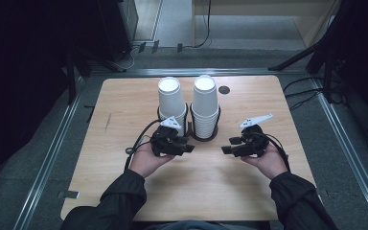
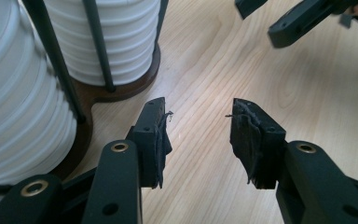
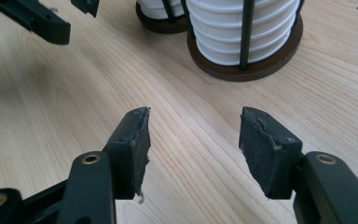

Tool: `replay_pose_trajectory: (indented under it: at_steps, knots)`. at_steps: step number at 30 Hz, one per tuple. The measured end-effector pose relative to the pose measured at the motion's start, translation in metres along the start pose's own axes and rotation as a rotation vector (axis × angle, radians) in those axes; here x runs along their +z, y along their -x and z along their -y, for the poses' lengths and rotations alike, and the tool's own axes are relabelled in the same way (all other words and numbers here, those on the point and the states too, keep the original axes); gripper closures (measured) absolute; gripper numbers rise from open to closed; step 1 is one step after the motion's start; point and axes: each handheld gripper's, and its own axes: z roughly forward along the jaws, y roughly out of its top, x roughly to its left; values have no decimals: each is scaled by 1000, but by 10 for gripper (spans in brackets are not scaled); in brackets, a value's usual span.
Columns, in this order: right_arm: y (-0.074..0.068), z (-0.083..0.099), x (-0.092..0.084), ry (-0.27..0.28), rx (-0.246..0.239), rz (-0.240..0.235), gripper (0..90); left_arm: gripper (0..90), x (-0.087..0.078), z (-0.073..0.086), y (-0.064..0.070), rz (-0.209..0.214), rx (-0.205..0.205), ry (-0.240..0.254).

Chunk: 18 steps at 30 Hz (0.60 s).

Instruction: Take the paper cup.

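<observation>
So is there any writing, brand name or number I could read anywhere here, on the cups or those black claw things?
None: no readable text anywhere.
The white paper cups are plain, with no print showing.
The dark holder base carries no label.
The left gripper and right gripper show bare black jaws, no markings.
The wooden table is unmarked.

High view: table (image 1: 124,96) evenly lit from above, surroundings dark. Gripper views: bright, sharp, near edges slightly soft.
</observation>
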Motion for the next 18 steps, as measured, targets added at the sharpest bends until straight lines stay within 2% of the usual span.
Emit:
replay_pose_trajectory:
  at_steps: [1, 3, 5, 9, 15, 18]
  knots:
    - [0, 0, 1, -5, -7, 0, 423, 562, 0, 0, 0, -18, 11, 4]
    - [1, 1, 2, -18, -10, -2, 415, 561, 1, 0, 1, -21, 21, 3]
    - [1, 1, 2, -14, -18, -2, 411, 561, 1, -1, 1, -45, 36, 4]
    - [-1, -2, 0, 3, -30, -10, 425, 559, -1, 0, 0, -31, 25, 27]
    - [0, -2, -1, 13, -31, -13, 429, 563, -5, -1, 1, -47, 29, 49]
    - [-2, -2, -1, 11, -30, -11, 427, 573, -5, -2, 1, -41, 22, 50]
